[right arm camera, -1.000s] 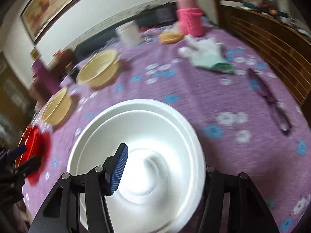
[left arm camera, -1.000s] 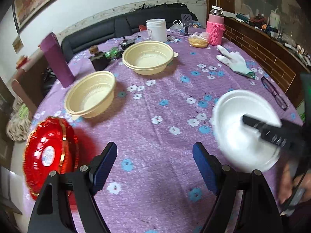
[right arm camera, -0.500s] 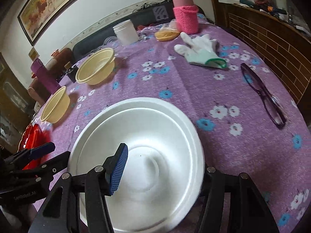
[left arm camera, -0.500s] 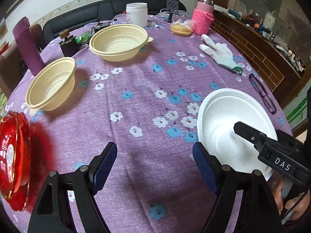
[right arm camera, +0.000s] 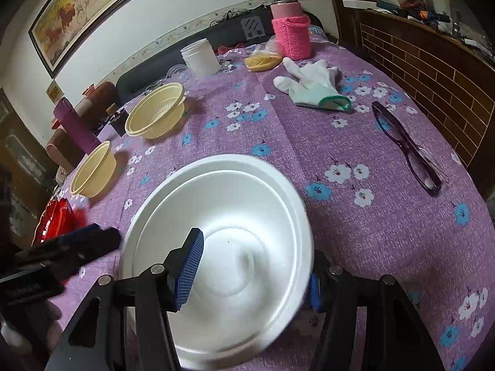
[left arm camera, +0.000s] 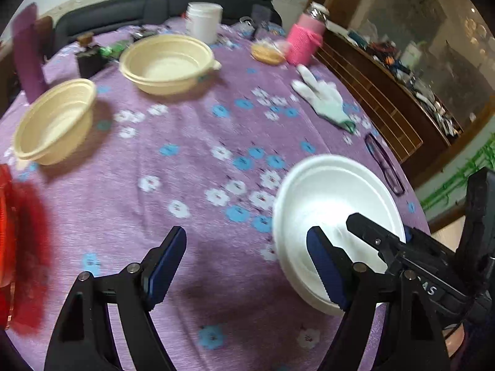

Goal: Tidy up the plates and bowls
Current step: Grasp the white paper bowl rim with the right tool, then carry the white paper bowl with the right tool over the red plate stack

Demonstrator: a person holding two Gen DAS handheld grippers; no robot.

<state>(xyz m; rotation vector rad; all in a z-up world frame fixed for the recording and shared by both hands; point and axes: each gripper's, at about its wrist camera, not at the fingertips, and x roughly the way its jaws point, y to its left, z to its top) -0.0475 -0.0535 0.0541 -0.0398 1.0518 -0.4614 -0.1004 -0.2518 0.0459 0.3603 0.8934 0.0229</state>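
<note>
Right wrist view, nearest first: the right gripper [right arm camera: 252, 272] straddles the near right rim of the white bowl [right arm camera: 216, 216], one blue pad inside and the other mostly hidden behind the rim outside. Whether the pads actually pinch the rim cannot be told. Left wrist view shows the left gripper [left arm camera: 246, 262] spread wide with nothing between its pads, over the purple flowered tablecloth [left arm camera: 191, 167]. A red plate [left arm camera: 7, 225] is cut off at the left edge. Farther off sit two cream bowls [right arm camera: 92, 170] [right arm camera: 157, 111], well apart; glasses [right arm camera: 405, 148] and a white glove [right arm camera: 312, 86] lie right.
</note>
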